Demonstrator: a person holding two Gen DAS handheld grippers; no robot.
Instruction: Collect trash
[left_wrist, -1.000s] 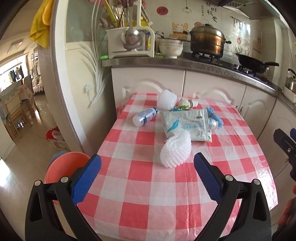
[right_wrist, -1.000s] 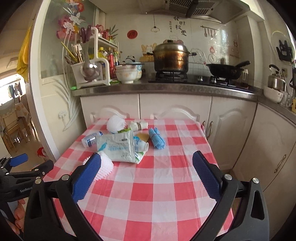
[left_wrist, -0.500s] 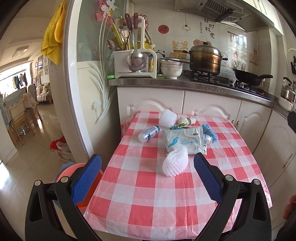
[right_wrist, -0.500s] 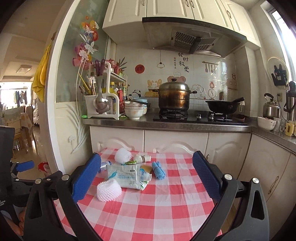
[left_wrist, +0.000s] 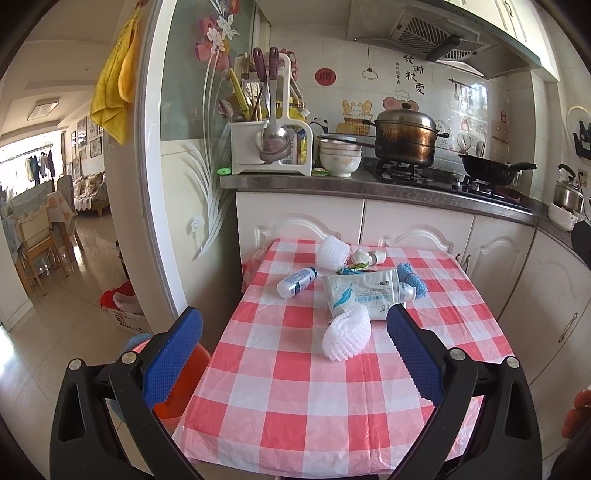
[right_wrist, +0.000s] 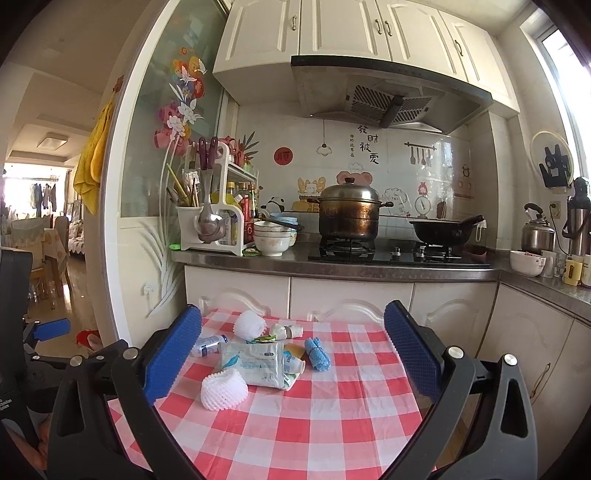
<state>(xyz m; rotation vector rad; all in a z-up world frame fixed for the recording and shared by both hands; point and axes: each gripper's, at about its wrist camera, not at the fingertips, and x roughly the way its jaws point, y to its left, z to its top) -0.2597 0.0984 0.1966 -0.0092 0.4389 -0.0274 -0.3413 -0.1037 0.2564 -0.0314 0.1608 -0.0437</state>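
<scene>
Both the left tool (left_wrist: 291, 354) and right tool (right_wrist: 291, 354) hang spread and empty short of the tabletop (left_wrist: 295, 398), nothing collected yet, so I'd reach next for the white foam fruit net (left_wrist: 346, 336) just before the wet-wipes pack (left_wrist: 364, 295).

Brown lidded stockpot (right_wrist: 349, 212) on the gas stove (right_wrist: 397, 253), black wok (right_wrist: 443, 229) beside it, stacked white bowls (right_wrist: 273, 238), utensil rack (left_wrist: 267, 140), steel kettle (right_wrist: 537, 232), range hood (right_wrist: 388, 98), yellow cloth (left_wrist: 112, 96) hanging at left, white cabinet doors (left_wrist: 417, 232) below
</scene>
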